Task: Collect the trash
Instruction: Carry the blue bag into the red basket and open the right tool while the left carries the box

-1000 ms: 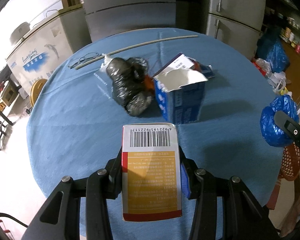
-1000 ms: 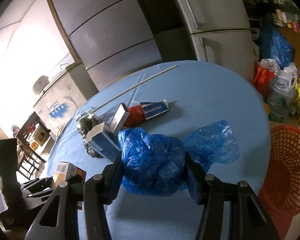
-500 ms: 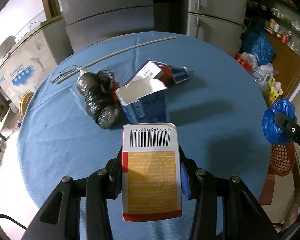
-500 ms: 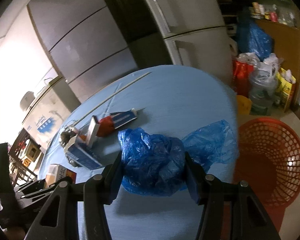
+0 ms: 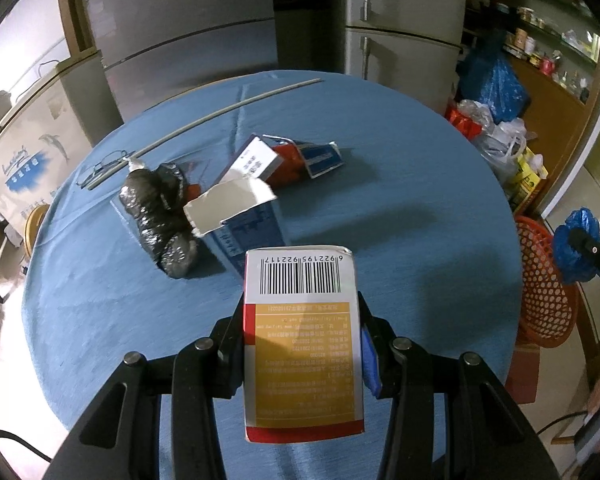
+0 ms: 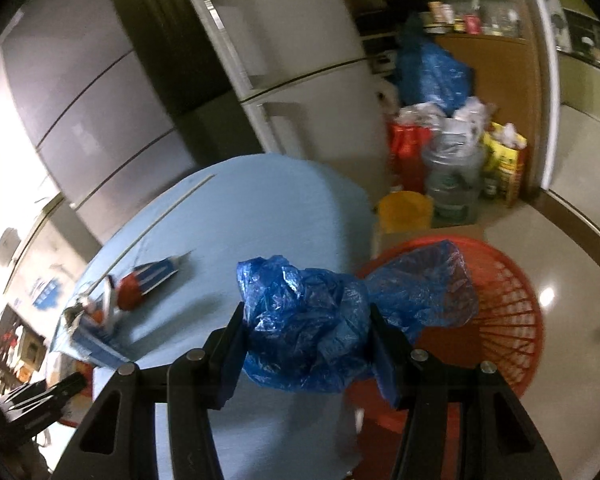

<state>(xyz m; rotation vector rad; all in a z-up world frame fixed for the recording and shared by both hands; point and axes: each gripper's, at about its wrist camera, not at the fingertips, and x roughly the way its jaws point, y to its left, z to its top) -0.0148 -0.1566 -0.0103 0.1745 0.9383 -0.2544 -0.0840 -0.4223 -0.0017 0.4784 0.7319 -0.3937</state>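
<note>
Two grippers each hold one piece of trash over the round blue table [image 5: 400, 184], which serves as the landmark. Left of the table's middle lies one crumpled black bag [image 5: 160, 216], with a pair of glasses [image 5: 102, 164] beyond it near the far-left rim and one long pale rod [image 5: 220, 110] running along the far side. At the middle stand an opened blue carton [image 5: 244, 216] with its white flap up and, just behind it, one flattened red-and-blue carton [image 5: 300, 156]; their print is too small to read. Over the table's near edge the left gripper [image 5: 302, 340] is clamped on an orange-and-white box [image 5: 302, 344] whose barcode digits read upside down as 6922195922117. Right of the table, over the red mesh basket [image 6: 500, 300] on the floor, the right gripper [image 6: 306, 344] squeezes one blue plastic bag [image 6: 320, 320].
</note>
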